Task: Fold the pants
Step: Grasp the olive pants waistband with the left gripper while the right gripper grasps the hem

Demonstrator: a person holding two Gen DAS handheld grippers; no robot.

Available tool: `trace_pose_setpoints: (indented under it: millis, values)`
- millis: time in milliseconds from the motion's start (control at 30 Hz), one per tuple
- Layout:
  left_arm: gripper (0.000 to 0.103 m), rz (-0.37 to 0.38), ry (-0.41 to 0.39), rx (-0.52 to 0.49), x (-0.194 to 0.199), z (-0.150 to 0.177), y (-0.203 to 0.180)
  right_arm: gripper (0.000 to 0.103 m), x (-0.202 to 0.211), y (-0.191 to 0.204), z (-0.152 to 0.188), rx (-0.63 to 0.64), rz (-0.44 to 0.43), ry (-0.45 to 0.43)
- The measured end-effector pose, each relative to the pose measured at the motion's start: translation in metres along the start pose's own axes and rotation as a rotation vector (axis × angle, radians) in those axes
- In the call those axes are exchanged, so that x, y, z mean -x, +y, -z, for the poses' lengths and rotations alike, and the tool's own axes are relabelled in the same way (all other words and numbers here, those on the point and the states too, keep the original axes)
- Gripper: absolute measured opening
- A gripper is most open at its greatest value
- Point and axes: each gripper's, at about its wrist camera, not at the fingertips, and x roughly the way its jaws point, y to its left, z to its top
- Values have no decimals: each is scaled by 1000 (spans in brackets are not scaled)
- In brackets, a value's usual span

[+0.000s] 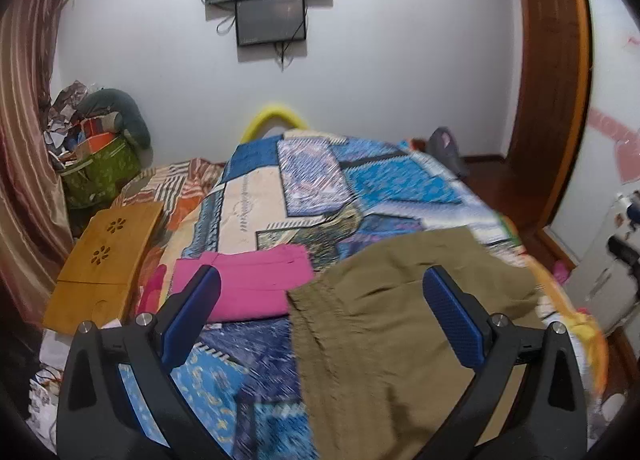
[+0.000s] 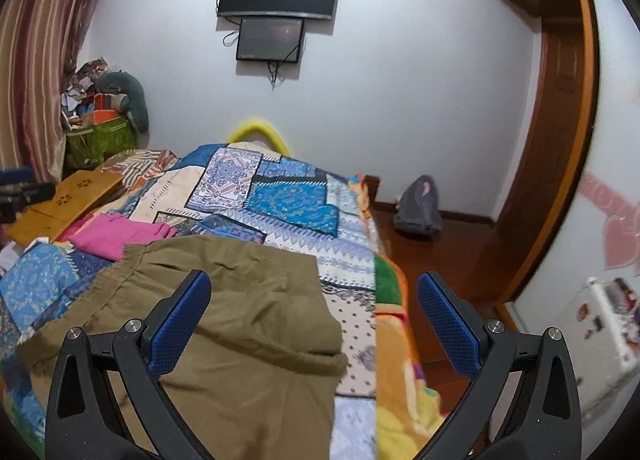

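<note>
Olive-brown pants (image 1: 384,312) lie on the patchwork bedspread (image 1: 256,200) at the near end of the bed, one part folded over another, elastic waistband to the left. They also show in the right wrist view (image 2: 240,320). My left gripper (image 1: 320,292) is open and empty, held above the waistband edge. My right gripper (image 2: 314,300) is open and empty, above the right edge of the pants, its right finger over the bed's side. A folded pink garment (image 1: 248,284) lies beyond the pants on the left and shows in the right wrist view (image 2: 116,236).
A wooden lap tray (image 1: 104,256) lies at the bed's left edge. A green bag of clutter (image 1: 96,172) stands by the curtain. A grey bag (image 2: 418,204) sits on the wooden floor right of the bed. A white appliance (image 2: 604,332) stands at the far right.
</note>
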Motion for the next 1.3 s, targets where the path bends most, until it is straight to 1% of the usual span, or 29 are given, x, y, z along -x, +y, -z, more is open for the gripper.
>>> trace_pose_setpoints:
  millis: [33,100,133,167,300,367,433,500,567,633,667,700,833,867,900,933,1000,1033,1067,1100,1167,1200,1233,1267,1300]
  values:
    - [102,-15,13,-6,-15,0,5,103,-13,-4,-3,-3,-9,10]
    - [95,-33,48,-11,-39,1,11,103,-32,-7,-7,9,-13,23]
    - [90,-39,80,-11,-57,2,16,103,-43,-8,-9,14,-17,35]
    - [86,-36,98,-6,-67,4,19,103,-49,-8,-9,18,-22,42]
    - [80,-12,203,44,-127,13,39,102,-90,-12,-9,34,-58,84]
    - [75,4,250,57,-150,19,42,100,-110,-15,-8,29,-84,112]
    - [75,22,289,61,-171,25,43,91,-131,-16,-7,41,-105,154]
    - [75,38,322,45,-193,31,40,88,-153,-15,-6,68,-114,191]
    - [75,69,360,15,-214,37,37,88,-172,-16,-3,80,-127,224]
    - [75,64,400,-19,-232,45,37,88,-190,-15,0,86,-160,262]
    - [75,69,418,-29,-239,48,38,86,-198,-16,0,88,-168,274]
    - [75,90,436,-32,-247,53,38,82,-206,-16,1,89,-172,286]
    - [76,149,455,-16,-254,63,41,81,-240,-19,5,89,-220,352]
    - [76,158,461,-10,-256,64,42,79,-248,-18,6,89,-224,368]
    - [76,168,469,0,-257,65,44,74,-256,-17,5,89,-225,382]
    - [75,187,482,22,-260,66,47,68,-264,-15,6,88,-240,415]
    - [67,229,495,57,-262,68,50,62,-275,-15,9,79,-254,449]
    - [62,238,497,63,-262,69,49,62,-280,-14,10,76,-265,463]
    - [48,258,495,67,-260,70,48,61,-283,-12,13,73,-277,472]
    - [47,282,496,74,-258,69,47,60,-283,-12,14,69,-281,463]
    - [45,257,486,53,-255,68,42,56,-283,-13,14,59,-289,455]
    - [45,248,482,46,-254,67,41,47,-282,-14,13,53,-297,454]
    - [43,241,481,43,-253,66,40,37,-279,-13,14,59,-277,449]
    - [40,230,475,44,-252,64,40,33,-280,-14,13,66,-269,447]
    - [38,219,469,45,-250,62,40,21,-278,-14,14,76,-264,443]
